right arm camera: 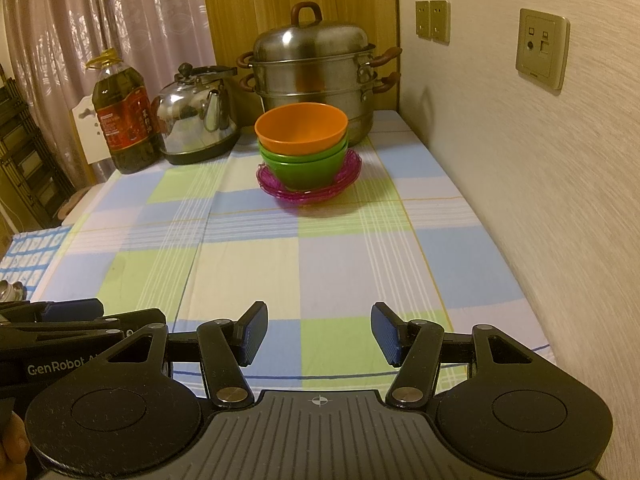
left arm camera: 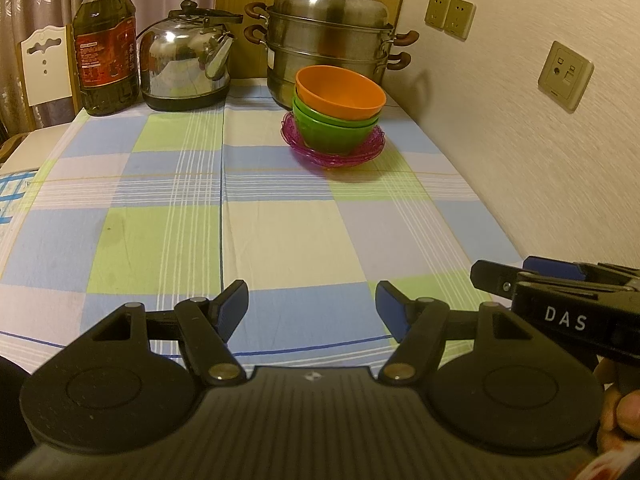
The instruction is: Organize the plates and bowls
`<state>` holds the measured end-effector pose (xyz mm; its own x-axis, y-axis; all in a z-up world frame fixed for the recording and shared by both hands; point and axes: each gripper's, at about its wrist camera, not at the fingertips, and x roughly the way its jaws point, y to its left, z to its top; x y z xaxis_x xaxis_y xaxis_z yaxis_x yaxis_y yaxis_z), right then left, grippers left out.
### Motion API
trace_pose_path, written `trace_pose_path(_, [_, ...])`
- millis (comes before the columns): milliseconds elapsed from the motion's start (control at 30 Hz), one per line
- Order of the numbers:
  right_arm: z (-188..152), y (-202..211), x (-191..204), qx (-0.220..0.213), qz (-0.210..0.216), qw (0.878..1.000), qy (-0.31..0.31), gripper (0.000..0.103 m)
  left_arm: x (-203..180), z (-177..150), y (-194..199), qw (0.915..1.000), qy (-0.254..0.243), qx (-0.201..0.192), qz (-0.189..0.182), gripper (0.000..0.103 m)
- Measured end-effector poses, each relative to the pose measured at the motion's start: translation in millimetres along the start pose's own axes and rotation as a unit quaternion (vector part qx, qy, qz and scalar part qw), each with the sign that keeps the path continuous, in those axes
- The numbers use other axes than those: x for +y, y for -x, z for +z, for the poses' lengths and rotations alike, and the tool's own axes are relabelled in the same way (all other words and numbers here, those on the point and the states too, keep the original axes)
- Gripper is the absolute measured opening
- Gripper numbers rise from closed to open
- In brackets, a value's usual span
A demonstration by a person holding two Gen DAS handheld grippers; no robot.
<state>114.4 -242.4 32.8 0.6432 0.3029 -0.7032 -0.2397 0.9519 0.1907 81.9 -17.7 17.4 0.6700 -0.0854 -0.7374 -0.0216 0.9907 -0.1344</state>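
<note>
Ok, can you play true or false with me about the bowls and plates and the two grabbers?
1. The orange bowl sits on top of the stack. True.
2. The green bowls stand on blue plates. False: the plates are pink.
3. The left gripper holds a bowl. False: it is open and holds nothing.
4. The right gripper is open too. True.
5. The kettle stands between the oil bottle and the steamer pot. True.

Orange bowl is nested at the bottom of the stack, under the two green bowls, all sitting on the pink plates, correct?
Not quite. The orange bowl sits on top, nested in the green bowls, which rest on the pink plates. The right wrist view shows it.
</note>
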Motion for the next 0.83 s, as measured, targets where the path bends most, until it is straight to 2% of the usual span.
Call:
trace_pose_path(567, [-1.5,-1.5,-0.4,0.001,0.000,1.000,0.001,0.058,0.1,-0.2,0.3,1.0000,0.000,-0.001,0.002,0.068])
trace_pose_path(833, [-3.3,-2.5,-0.7,0.001,0.000,1.000,0.003,0.058,1.4,1.0,4.1,0.9998,0.003,-0.019,0.000,0.068])
